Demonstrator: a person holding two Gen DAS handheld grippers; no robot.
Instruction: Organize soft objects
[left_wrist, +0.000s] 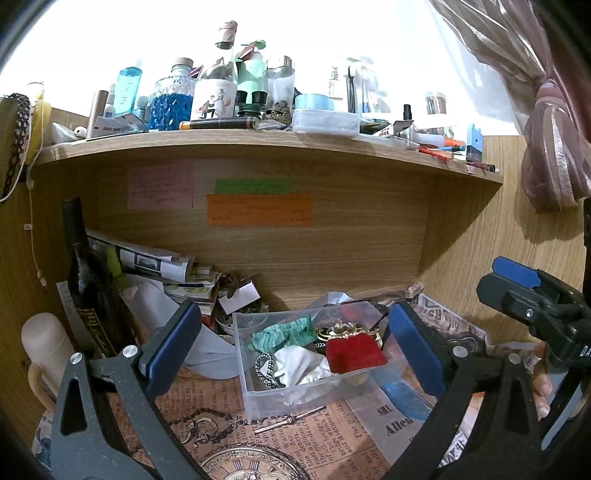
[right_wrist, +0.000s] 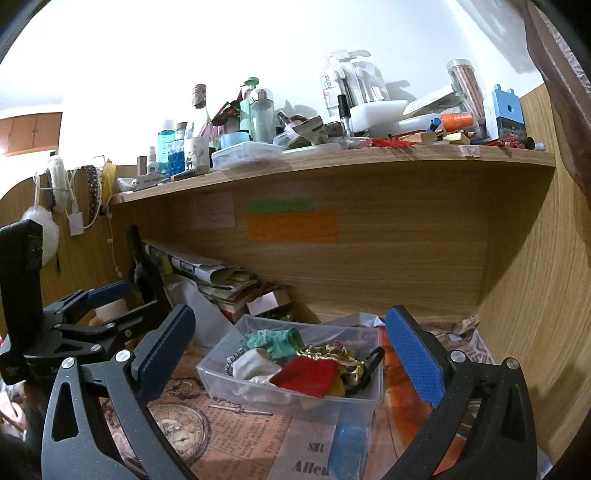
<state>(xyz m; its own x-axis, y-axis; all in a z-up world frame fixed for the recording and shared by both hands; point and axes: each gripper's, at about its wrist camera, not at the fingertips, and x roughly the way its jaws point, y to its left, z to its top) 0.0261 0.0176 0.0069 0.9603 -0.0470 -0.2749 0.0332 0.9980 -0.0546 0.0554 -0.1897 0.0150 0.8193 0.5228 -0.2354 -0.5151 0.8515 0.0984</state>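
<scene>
Soft cloth pieces sit in the clear rectangular plastic bin (left_wrist: 258, 384) on the newspaper-print desk mat (left_wrist: 332, 435): a green striped fabric scrap (left_wrist: 284, 334) at the back, a white crumpled cloth (left_wrist: 303, 367) at the front, a red velvet pouch (left_wrist: 352, 352) just right of it. Gold metal ornament (left_wrist: 347, 328) lies behind the red pouch, touching it. A silver beaded chain (left_wrist: 267, 369) runs along the white cloth's left side. My left gripper (left_wrist: 291, 350) is spread wide, blue pads either side of the bin, holding nothing. My right gripper (right_wrist: 288, 354) is also spread wide and empty, framing the same bin. Dark glass bottle (left_wrist: 90, 280) stands upright left of the bin, near stacked papers (left_wrist: 166, 269). Something blue lies under the bin's right end, maybe a comb, too blurred to tell.
</scene>
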